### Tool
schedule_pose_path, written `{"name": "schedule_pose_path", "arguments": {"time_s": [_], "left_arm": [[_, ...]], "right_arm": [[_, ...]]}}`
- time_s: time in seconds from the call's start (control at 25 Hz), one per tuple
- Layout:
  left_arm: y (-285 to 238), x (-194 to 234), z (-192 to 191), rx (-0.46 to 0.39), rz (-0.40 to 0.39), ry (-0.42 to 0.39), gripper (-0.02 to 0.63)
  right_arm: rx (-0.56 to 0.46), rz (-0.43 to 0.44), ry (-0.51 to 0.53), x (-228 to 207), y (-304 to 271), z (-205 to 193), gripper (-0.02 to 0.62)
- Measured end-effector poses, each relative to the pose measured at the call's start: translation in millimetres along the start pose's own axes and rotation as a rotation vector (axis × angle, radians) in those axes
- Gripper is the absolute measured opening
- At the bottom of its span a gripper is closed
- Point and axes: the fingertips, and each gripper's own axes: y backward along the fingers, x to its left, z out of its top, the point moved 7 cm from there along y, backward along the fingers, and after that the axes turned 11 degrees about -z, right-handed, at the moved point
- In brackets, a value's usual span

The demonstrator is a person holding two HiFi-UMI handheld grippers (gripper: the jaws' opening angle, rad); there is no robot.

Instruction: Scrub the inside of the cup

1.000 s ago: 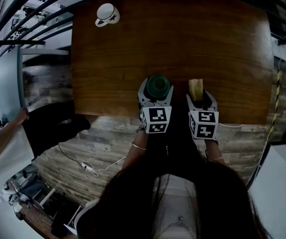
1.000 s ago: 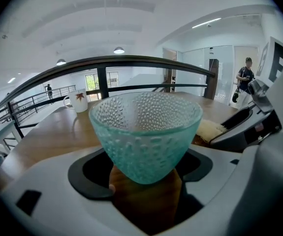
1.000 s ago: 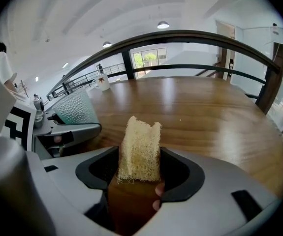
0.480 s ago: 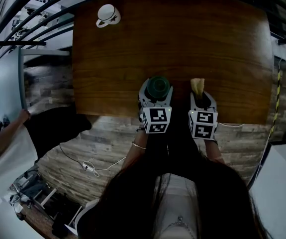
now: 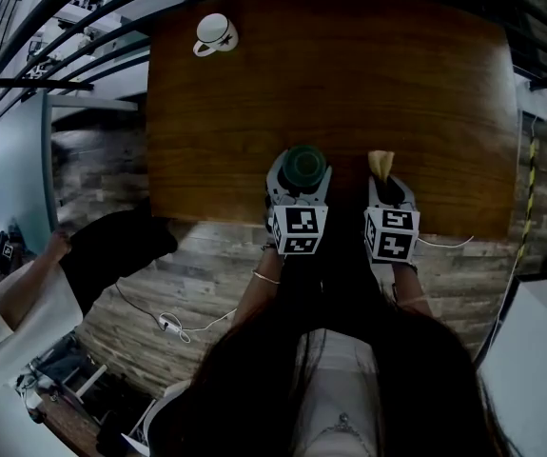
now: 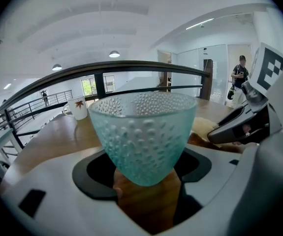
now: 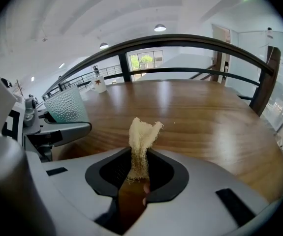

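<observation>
Since the earlier frame only the right jaws have moved, from wide apart to nearly together. On the wooden table (image 5: pixel 349 84), a white mug (image 5: pixel 214 34) stands far at the left corner, and the left gripper (image 5: pixel 300 187) holds the dotted teal glass cup (image 6: pixel 142 132) upright by its lower part, mouth up, probably for steadiness. The right gripper (image 7: pixel 139 181) is closing on a pale loofah piece (image 7: pixel 142 136), pinching its base so that the free end can enter the cup.

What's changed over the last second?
The right gripper is closing its jaws on the sponge, pinching it narrower than before. The left gripper still holds the cup; the mug stays at the far corner of the table.
</observation>
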Motion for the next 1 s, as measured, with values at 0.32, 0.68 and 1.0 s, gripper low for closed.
{"name": "schedule_pose_path", "arguments": {"time_s": [0.32, 0.68, 1.0], "left_arm": [[12, -2, 16, -0.019, -0.01, -0.027, 0.353], [26, -8, 36, -0.031, -0.034, -0.07, 0.352], [38, -9, 50, -0.036, -0.047, -0.084, 0.353]], "right_arm": [[-0.038, -0.007, 0.019, -2, 17, 12, 0.103], [-0.084, 0.011, 0.03, 4, 38, 27, 0.101], [-0.11, 0.021, 0.034, 10, 53, 40, 0.101]]}}
